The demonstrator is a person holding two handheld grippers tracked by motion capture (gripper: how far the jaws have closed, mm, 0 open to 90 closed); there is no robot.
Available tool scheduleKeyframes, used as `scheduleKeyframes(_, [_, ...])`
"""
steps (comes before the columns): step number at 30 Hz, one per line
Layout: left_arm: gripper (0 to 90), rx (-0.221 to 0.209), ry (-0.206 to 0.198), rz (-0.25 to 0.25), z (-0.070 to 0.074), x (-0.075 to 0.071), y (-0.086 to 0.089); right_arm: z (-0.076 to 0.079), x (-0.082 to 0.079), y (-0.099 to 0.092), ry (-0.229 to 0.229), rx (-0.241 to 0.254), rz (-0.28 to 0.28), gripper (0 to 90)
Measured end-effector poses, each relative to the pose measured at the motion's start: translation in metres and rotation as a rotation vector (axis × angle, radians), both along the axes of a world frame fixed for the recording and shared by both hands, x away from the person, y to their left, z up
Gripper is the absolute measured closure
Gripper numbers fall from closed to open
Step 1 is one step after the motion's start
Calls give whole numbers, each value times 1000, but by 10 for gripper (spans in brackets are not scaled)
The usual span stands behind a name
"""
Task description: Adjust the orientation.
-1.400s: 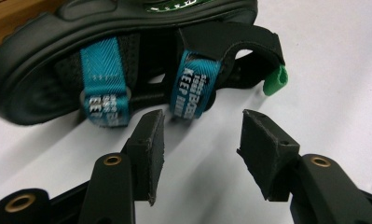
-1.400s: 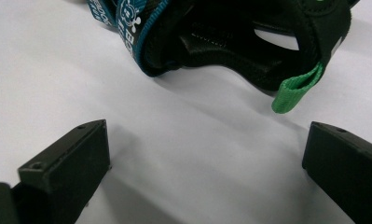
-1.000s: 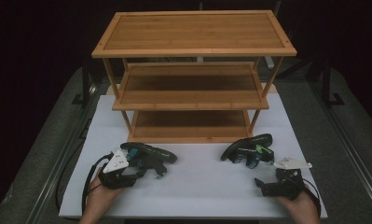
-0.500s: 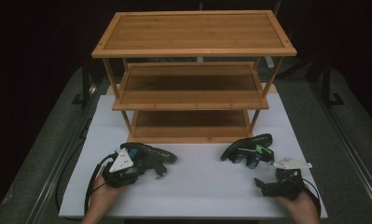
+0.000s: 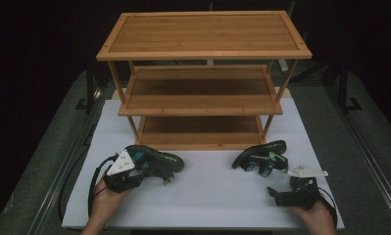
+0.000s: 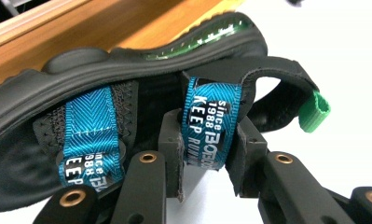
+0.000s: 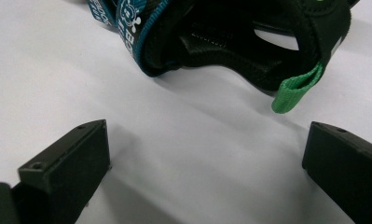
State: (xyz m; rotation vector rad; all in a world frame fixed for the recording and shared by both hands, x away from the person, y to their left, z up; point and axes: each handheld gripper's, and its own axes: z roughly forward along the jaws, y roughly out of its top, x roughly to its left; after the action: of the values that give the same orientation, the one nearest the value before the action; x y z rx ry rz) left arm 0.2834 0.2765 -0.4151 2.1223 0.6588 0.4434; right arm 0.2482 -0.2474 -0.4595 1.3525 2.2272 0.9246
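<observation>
Two black sandals with blue straps and green tabs lie on the white table top in front of the shelf. The left sandal [image 5: 158, 157] [image 6: 127, 70] lies on its side. My left gripper [image 5: 151, 170] [image 6: 207, 154] has just been closing its jaws, and their pads now press both sides of its blue printed strap [image 6: 211, 116]. The right sandal [image 5: 260, 155] [image 7: 221, 42] lies just beyond my right gripper [image 5: 277, 195] [image 7: 207, 158]. That gripper stands open on the table with nothing between its fingers.
A three-tier bamboo shelf [image 5: 203, 34] stands at the back of the white table top [image 5: 212, 196], its tiers bare. Dark floor and metal rails flank the table. Cables trail from both grippers near the front edge.
My left gripper has edged slightly up onto the left sandal and its jaws have narrowed around the blue strap. The right gripper and right sandal have not moved.
</observation>
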Motion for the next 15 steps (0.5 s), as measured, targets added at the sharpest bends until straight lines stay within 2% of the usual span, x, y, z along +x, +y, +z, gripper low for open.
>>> scheduleKeyframes(3, [703,-18,3,-3,5,-1,3,0,0,0,0,0,0,3])
scheduleKeyframes(4, [706,-46,3,-3,10,-2,5,0,0,0,0,0,0,3])
scheduleKeyframes(8, [711,-69,1,-9,18,-4,8,0,0,0,0,0,0,3])
scheduleKeyframes(15, [714,-111,23,-68,32,-7,4,0,0,0,3,2,-2,3])
